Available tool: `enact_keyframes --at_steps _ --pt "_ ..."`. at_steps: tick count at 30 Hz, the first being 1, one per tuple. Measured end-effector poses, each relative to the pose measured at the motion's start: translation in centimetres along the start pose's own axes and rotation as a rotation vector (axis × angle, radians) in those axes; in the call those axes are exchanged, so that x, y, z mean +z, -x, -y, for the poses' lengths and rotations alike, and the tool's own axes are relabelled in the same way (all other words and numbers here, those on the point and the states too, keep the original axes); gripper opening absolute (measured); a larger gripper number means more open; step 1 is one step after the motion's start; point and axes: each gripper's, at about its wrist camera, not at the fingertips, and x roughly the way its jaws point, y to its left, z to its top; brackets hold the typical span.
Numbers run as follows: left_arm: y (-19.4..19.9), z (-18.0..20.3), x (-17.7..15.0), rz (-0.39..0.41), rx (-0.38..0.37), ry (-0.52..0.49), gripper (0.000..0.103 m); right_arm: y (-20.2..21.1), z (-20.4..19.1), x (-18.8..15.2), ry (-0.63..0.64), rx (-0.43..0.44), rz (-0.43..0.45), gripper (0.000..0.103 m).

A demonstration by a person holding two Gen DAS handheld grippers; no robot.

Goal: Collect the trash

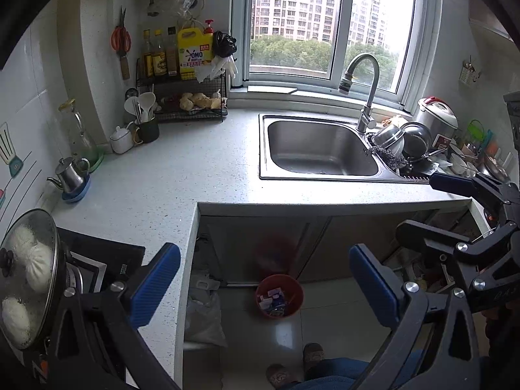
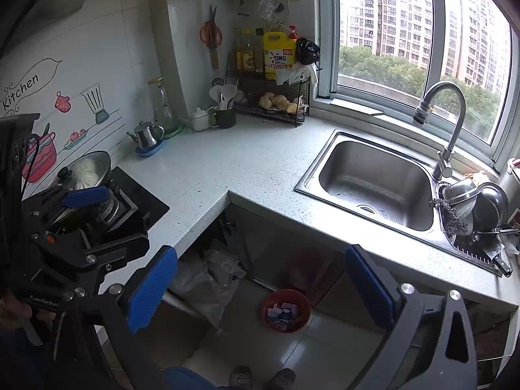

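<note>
A small red bin [image 1: 295,284] [image 2: 300,299] stands on the tiled floor under the L-shaped counter. Several colourful wrappers [image 1: 273,300] [image 2: 282,313] lie inside it. My left gripper [image 1: 265,286] hovers high above the bin, open, with nothing between its blue pads. My right gripper [image 2: 261,287] is likewise open and empty above the bin. Each gripper shows in the other's view: the right gripper [image 1: 435,206] over the counter's right end, the left gripper [image 2: 110,217] over the stove.
A steel sink [image 1: 321,149] [image 2: 373,178] with a tall faucet [image 1: 364,91] sits in the speckled counter [image 1: 195,169], dishes stacked to its right. A lidded pot of buns [image 1: 29,276] rests on the stove. A white plastic bag [image 1: 203,312] lies under the counter. A person's feet [image 1: 292,367] are below.
</note>
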Motion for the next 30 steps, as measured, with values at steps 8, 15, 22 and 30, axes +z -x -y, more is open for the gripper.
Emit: enact_keyframes --at_steps 8,15,22,30 --pt "0.15 0.54 0.04 0.003 0.008 -0.022 0.103 0.31 0.45 -0.27 -0.013 0.009 0.008 0.103" --pt "0.16 0.6 -0.2 -0.005 -0.001 -0.023 0.103 0.54 0.42 -0.38 -0.019 0.01 0.01 0.103" --pt "0.11 0.66 -0.16 -0.006 -0.004 -0.033 0.103 0.48 0.59 -0.67 -0.03 -0.001 0.001 0.103" --pt "0.12 0.53 0.01 -0.008 -0.011 -0.032 0.103 0.56 0.63 -0.64 -0.033 -0.008 -0.002 0.103"
